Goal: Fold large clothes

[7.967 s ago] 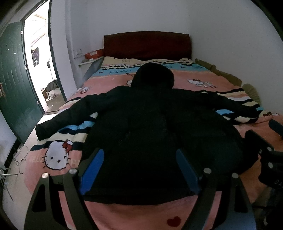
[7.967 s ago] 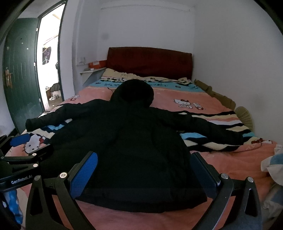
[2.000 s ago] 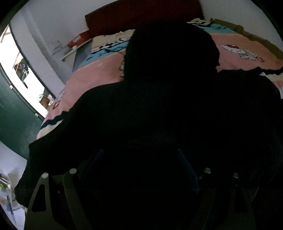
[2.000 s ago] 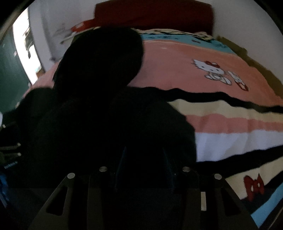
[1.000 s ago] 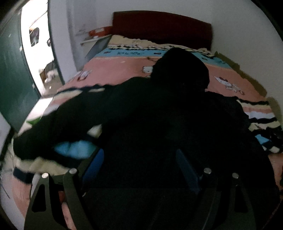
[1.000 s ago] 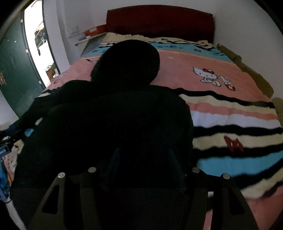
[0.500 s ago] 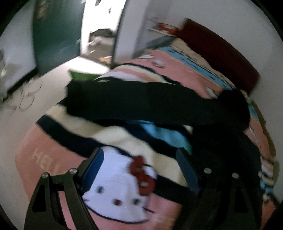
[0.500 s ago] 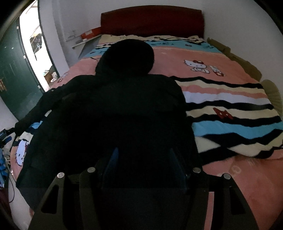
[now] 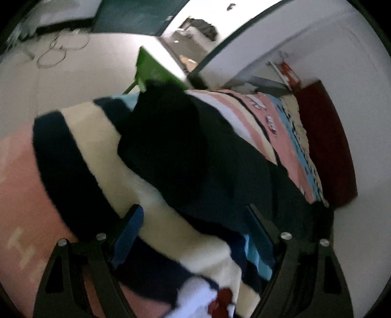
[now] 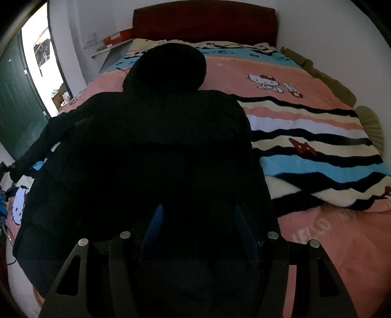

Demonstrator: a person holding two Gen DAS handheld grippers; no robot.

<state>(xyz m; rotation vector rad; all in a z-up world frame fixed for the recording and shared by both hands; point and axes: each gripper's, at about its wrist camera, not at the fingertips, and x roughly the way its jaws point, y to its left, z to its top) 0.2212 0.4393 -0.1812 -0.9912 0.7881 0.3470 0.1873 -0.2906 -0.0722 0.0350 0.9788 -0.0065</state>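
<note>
A black hooded jacket lies on the bed with its hood toward the headboard. Its right side lies folded in over the body, and the striped blanket shows beside it. My right gripper hovers over the jacket's lower part. It is open, with only dark cloth beneath its blue pads. The left sleeve stretches out to the bed's left edge. My left gripper is open just short of that sleeve, above a cream stripe of the blanket. This view is tilted and blurred.
A red headboard and white walls close the far and right sides. A dark green door stands open at the left. On the floor by the bed's left edge are a green object and loose cables.
My left gripper swung left from over the jacket's body to the outstretched left sleeve, rolling and dropping lower. The right gripper drew back a little over the jacket.
</note>
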